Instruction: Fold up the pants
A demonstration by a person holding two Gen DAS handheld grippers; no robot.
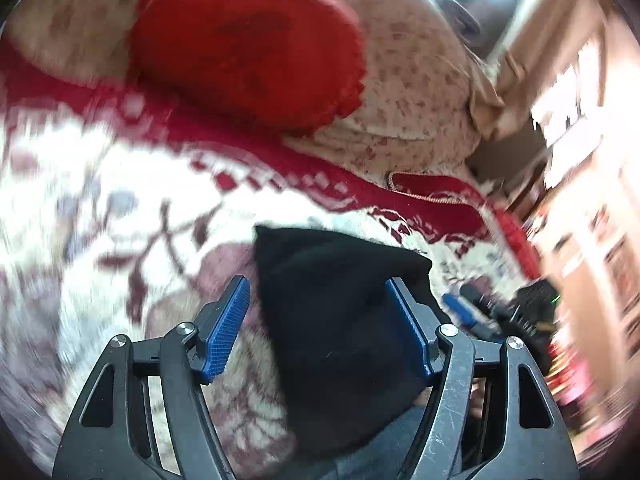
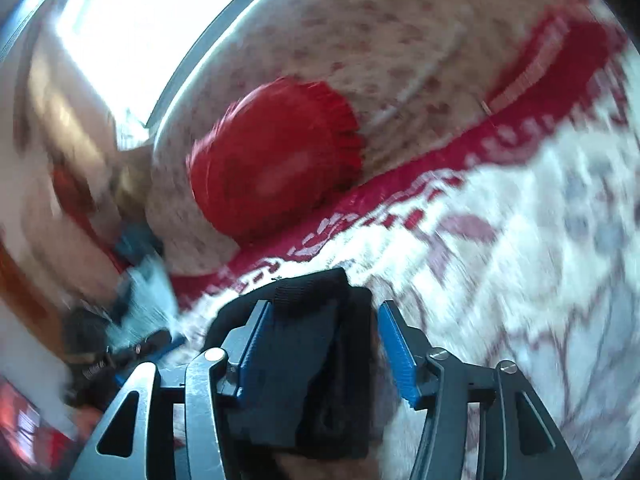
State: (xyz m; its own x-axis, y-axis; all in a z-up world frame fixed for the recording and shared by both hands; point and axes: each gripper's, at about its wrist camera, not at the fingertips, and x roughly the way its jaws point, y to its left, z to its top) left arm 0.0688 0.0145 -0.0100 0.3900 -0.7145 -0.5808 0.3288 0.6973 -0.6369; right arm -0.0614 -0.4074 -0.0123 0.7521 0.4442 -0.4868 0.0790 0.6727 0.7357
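The left claw (image 1: 316, 320) stands with its blue pads apart. Black pants (image 1: 340, 320) lie bunched between the pads, spreading from the near edge up past the fingertips; the cloth lies against the right pad, while a gap shows between it and the left pad, so nothing is clamped. The pants rest on a white blanket with a red pattern (image 1: 120, 184), whose red border runs across the far side. Beyond the border a round red cushion (image 1: 248, 52) leans on a beige speckled pillow (image 1: 420, 92). At the right, near the pants, part of the other claw's blue pad and dark frame is blurred.

In the right wrist view, the right claw (image 2: 324, 344) is likewise spread. A folded stack of the black pants (image 2: 316, 360) sits between the pads, close against the left pad and clear of the right one, so the pads do not press on it. The blanket (image 2: 500, 240) lies under and to the right of it. The red cushion (image 2: 276, 160) sits far and left of centre, against the speckled pillow (image 2: 400, 60). The left edge of this view is too blurred to read.
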